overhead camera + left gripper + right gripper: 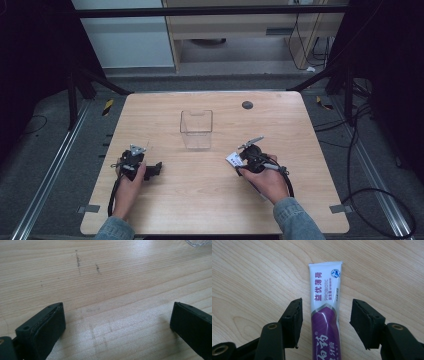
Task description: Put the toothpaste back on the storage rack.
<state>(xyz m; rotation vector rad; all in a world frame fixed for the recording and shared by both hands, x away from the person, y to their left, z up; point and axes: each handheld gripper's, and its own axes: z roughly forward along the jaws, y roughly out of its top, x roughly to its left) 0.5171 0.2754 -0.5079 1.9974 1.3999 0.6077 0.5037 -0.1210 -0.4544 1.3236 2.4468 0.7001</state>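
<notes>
A white and purple toothpaste tube (325, 302) lies flat on the wooden table (200, 200), its crimped white end pointing away from me. My right gripper (326, 308) straddles it, one black pad on each side, with a small gap to the tube on both sides. In the high view the tube (233, 159) pokes out to the left of the right gripper (241, 161), held in a hand at the right. My left gripper (154, 169) rests at the table's left, its jaws wide apart over bare wood (117, 315).
A clear plastic box (196, 127) stands upright at the table's middle, farther back; its corner (200, 242) shows in the left gripper view. A dark round spot (247, 105) sits near the far edge. Cables and rails run along the floor on both sides.
</notes>
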